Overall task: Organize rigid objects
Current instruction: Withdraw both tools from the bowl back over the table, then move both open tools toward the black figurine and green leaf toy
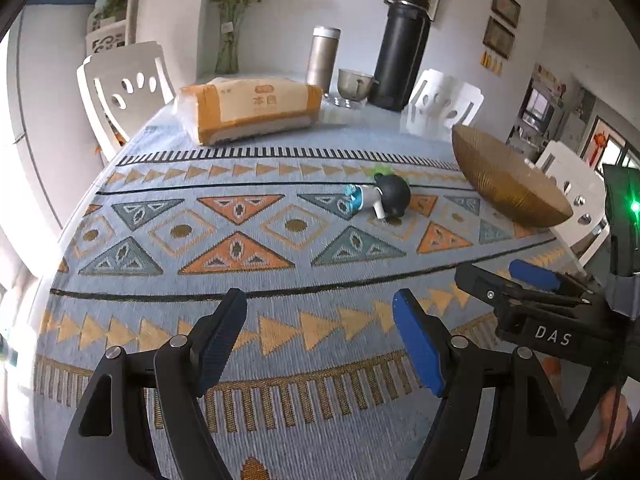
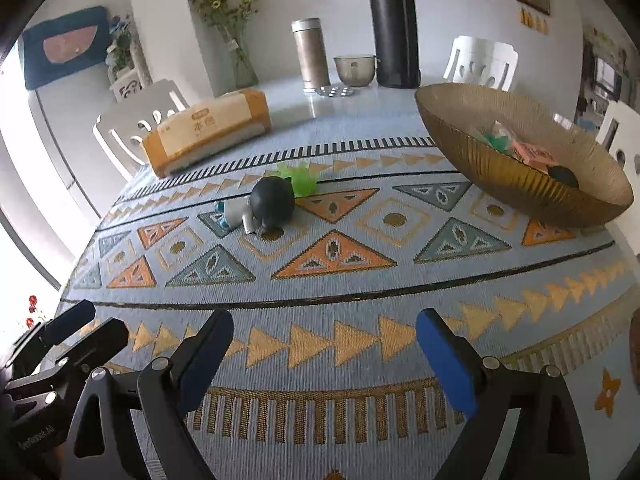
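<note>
With both jaws apart and empty, the right hand-held gripper (image 2: 324, 360) should straddle the toy figure (image 2: 264, 210) lying mid-bench, beside the green toy (image 2: 300, 176), before lifting toward the bowl (image 2: 520, 188).

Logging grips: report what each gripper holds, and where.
Nothing. The left gripper and right gripper are open over the tablecloth.
</note>
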Tool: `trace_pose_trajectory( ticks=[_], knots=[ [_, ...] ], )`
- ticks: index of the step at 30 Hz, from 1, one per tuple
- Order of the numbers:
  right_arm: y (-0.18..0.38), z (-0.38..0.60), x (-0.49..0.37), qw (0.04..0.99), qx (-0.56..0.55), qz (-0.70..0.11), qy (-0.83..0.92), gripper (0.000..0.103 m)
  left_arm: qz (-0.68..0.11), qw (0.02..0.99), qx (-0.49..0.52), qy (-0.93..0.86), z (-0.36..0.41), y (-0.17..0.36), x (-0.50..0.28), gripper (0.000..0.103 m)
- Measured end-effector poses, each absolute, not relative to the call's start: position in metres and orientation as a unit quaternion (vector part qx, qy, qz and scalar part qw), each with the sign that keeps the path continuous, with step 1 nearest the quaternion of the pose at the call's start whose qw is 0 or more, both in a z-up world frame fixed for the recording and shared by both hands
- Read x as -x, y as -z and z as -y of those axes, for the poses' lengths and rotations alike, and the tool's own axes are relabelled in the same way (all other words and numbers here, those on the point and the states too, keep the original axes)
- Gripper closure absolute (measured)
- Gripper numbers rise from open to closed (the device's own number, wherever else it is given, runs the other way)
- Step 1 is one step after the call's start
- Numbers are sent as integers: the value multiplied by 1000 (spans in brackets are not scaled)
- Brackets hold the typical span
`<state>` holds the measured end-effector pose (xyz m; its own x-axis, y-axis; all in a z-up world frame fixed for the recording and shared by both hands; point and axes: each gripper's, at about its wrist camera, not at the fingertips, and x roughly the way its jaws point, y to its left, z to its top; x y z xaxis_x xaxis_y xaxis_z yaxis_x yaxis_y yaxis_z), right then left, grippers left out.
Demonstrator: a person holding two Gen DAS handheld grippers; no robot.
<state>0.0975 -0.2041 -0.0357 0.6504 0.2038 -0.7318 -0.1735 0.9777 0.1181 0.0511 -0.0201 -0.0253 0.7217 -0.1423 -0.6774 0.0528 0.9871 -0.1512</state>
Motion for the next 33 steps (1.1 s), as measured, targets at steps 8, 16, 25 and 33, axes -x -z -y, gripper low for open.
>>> trace_pose_trajectory(
  ticks=[8, 16, 25, 33],
  knots=[
    [39, 180, -90, 910, 57, -400, -89, 11, -360, 932, 3, 48, 37, 24, -41, 28],
    [42, 195, -97, 904, 15, -419, -83, 11, -366, 929, 13, 45, 31, 23, -43, 28],
    [44, 199, -99, 902, 0, -424, -84, 11, -369, 928, 15, 41, 29, 24, -44, 27],
    [43, 207, -99, 899, -28, -429, -83, 11, -371, 928, 14, 39, 28, 24, -45, 26]
  ],
)
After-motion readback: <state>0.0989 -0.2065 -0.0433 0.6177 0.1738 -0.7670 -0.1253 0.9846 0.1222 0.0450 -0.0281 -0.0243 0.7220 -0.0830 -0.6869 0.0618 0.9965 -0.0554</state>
